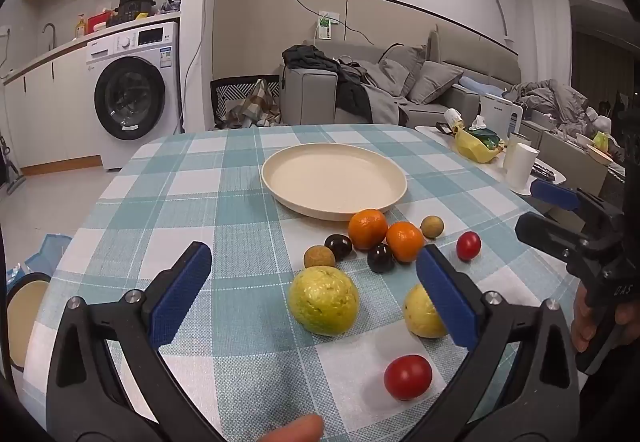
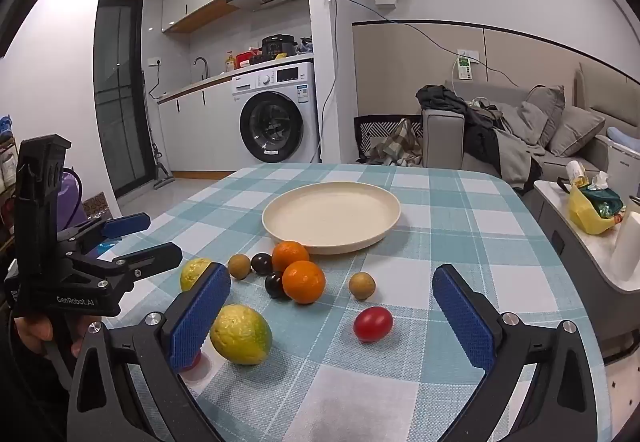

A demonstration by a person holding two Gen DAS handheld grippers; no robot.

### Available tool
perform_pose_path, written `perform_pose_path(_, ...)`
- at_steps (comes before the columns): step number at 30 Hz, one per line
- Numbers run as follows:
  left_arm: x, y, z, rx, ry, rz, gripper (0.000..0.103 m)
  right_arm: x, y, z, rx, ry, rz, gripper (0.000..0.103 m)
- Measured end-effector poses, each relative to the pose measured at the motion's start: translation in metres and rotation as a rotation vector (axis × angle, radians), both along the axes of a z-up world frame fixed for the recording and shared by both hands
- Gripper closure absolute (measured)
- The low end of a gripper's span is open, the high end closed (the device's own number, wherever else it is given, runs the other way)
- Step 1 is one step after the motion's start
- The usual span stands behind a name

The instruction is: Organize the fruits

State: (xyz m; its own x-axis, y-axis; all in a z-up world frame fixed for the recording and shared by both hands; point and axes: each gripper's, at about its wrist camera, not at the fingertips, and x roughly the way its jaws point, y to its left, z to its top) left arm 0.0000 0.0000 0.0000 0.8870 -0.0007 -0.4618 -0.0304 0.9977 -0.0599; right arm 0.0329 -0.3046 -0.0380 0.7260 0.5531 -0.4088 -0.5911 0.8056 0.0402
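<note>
**Nothing on the plate yet; every fruit still to move**

My left tool (image 1: 314, 274) hung over the counter (image 1: 192, 202) with its jaws spread wide and nothing between them. Going left to right in its view, the large yellow-green fruit (image 1: 323, 300) lay just ahead between the pads, a brown longan (image 1: 319, 257) and two dark plums (image 1: 338, 246) at its 12 o'clock, then two oranges (image 1: 367, 229) touching each other, a second yellow fruit (image 1: 420, 314) partly behind my right pad, and a red tomato (image 1: 408, 377) at 5 o'clock. My right tool (image 2: 330, 316) was likewise wide open and empty. The cream plate (image 1: 280, 178), at 12 o'clock beyond the cluster, held nothing, so I judged the sorting unstarted.
</note>
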Motion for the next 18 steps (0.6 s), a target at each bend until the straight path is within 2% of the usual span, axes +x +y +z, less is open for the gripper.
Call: perform_pose_path(18, -0.0006, -0.0003, 0.0003, -0.005, -0.001, -0.007, 0.001, -0.0018, 0.0031, 0.0002, -0.028, -0.012, 0.001, 0.0)
